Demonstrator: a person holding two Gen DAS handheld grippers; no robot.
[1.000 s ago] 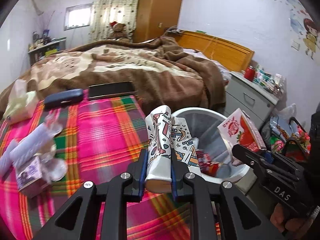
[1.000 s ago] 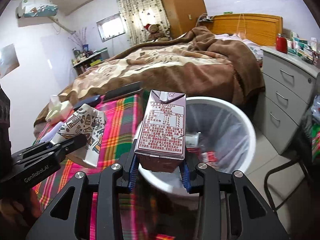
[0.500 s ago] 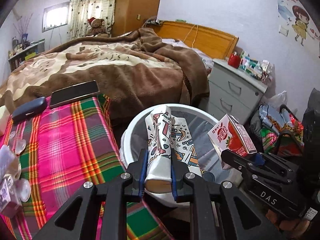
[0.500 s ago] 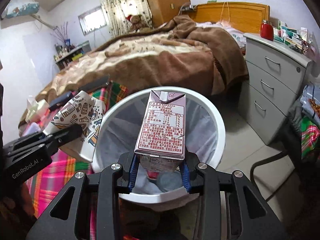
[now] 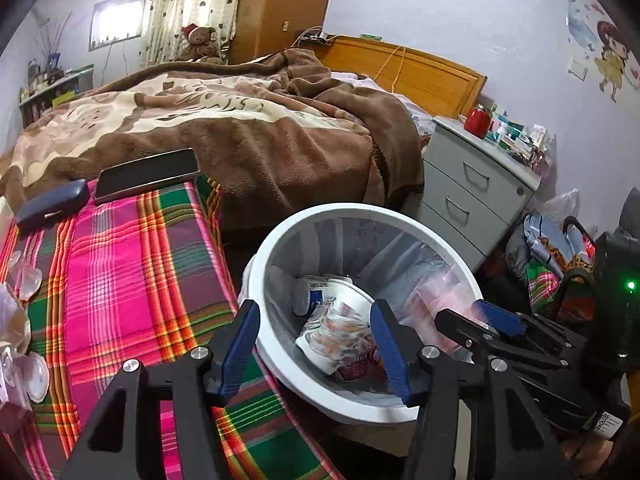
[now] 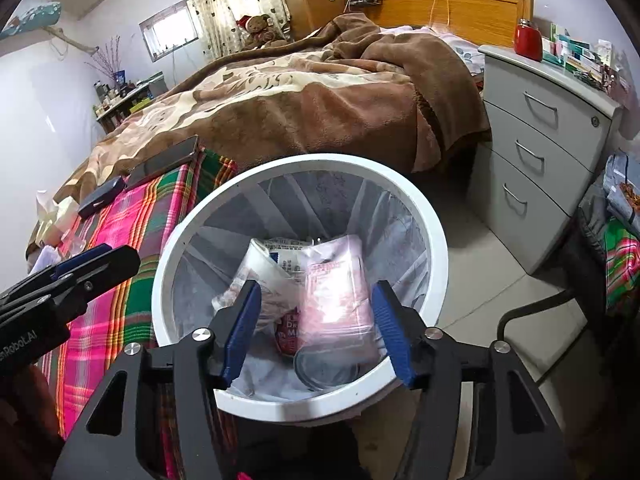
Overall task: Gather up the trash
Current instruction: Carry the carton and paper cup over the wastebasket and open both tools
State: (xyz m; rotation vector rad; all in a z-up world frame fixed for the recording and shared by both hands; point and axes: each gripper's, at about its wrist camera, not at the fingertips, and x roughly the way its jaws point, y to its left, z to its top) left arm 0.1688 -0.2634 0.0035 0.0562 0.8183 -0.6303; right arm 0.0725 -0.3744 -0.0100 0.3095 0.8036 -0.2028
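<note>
Both grippers, left (image 5: pixel 314 344) & right (image 6: pixel 316 328), held over round white plastic bin (image 6: pixel 416 200); jaws opening, nothing gripped; blurred pink carton (image 6: pixel 336 300) seen dropping inside.

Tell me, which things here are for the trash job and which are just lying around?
For the job:
- white trash bin
- paper cup and pink carton inside it
- left gripper and right gripper, both opening, nothing between them

Just lying around:
- phone
- dark case
- teddy bear
- red jar
</note>
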